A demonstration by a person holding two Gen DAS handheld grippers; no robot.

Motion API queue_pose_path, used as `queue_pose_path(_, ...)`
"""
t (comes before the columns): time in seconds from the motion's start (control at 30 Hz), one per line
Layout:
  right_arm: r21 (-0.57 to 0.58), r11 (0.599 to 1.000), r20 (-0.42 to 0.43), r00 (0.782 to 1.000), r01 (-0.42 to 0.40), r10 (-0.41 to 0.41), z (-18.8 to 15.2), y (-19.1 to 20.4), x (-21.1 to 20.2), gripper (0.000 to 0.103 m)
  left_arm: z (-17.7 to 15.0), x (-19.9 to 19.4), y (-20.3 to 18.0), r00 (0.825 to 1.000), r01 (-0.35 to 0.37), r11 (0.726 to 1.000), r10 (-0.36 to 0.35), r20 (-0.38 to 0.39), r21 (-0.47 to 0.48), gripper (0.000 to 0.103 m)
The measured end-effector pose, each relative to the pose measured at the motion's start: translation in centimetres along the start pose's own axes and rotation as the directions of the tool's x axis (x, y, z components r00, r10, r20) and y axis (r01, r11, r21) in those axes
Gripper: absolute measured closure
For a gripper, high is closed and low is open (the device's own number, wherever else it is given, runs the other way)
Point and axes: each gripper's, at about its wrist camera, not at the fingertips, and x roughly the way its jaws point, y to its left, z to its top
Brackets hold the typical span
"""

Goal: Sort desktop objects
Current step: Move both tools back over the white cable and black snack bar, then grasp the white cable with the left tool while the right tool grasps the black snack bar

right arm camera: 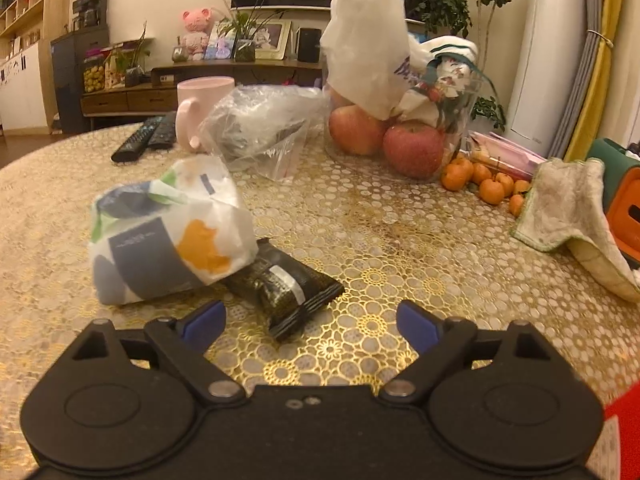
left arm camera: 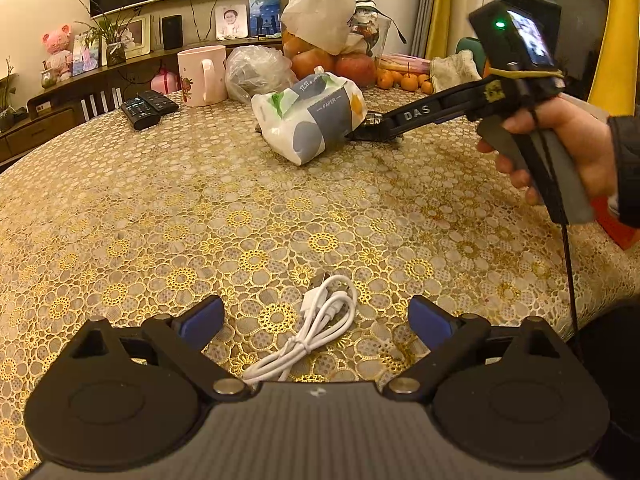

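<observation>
Both my claws, left (left arm camera: 316, 322) and right (right arm camera: 310, 326), gape empty; cable (left arm camera: 308, 336) and snack packet (right arm camera: 286, 286) just ahead lie unsorted.

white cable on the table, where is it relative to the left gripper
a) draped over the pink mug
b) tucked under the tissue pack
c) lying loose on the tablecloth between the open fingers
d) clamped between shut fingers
c: in the left wrist view the coiled white cable lies flat on the tablecloth, in the gap of the left gripper, whose blue pads stand wide apart and do not touch it.
</observation>
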Motion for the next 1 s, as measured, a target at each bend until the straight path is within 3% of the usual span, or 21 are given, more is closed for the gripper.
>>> queue_pose_path(0.2, -0.040, 0.999, 0.004, 1.000, -0.014, 0.014, 0.6, 0.4, 2.2, 0.014, -0.5, 0.0, -0.3, 0.999, -0.018, 1.000, 0.017, 0.033, 0.026, 0.007)
queue_pose_path(0.3, -0.069, 0.997, 0.008, 1.000, -0.022, 0.023, 0.9, 0.6, 3.1, 0.019, -0.6, -0.2, -0.4, 0.999, -0.014, 0.999, 0.012, 0.051, 0.033, 0.015)
queue_pose_path(0.4, -0.068, 0.997, 0.015, 0.999, -0.040, 0.041, 1.1, 0.4, 3.6, 0.024, -0.6, -0.5, -0.7, 0.998, -0.002, 0.999, -0.001, 0.065, 0.038, 0.037)
queue_pose_path(0.47, -0.060, 0.997, 0.012, 0.998, -0.058, 0.058, 1.2, 0.4, 3.7, 0.031, -0.6, -0.7, -0.9, 0.997, -0.003, 0.999, -0.001, 0.075, 0.047, 0.057)
queue_pose_path(0.57, -0.045, 0.995, 0.002, 0.996, -0.086, 0.087, 1.3, 0.4, 3.6, 0.046, -0.6, -0.6, -1.1, 0.996, -0.001, 0.998, -0.003, 0.085, 0.057, 0.071)
queue_pose_path(0.73, -0.007, 0.996, -0.014, 0.996, -0.090, 0.090, 1.3, 0.5, 3.1, 0.065, -0.3, -0.2, -0.9, 0.996, -0.001, 0.999, -0.003, 0.091, 0.047, 0.080)
queue_pose_path(1.0, 0.067, 0.997, -0.061, 0.998, -0.024, 0.028, 0.9, -0.3, 1.3, 0.069, -0.3, -0.4, -0.9, 0.996, -0.008, 0.999, 0.005, 0.093, 0.032, 0.082)
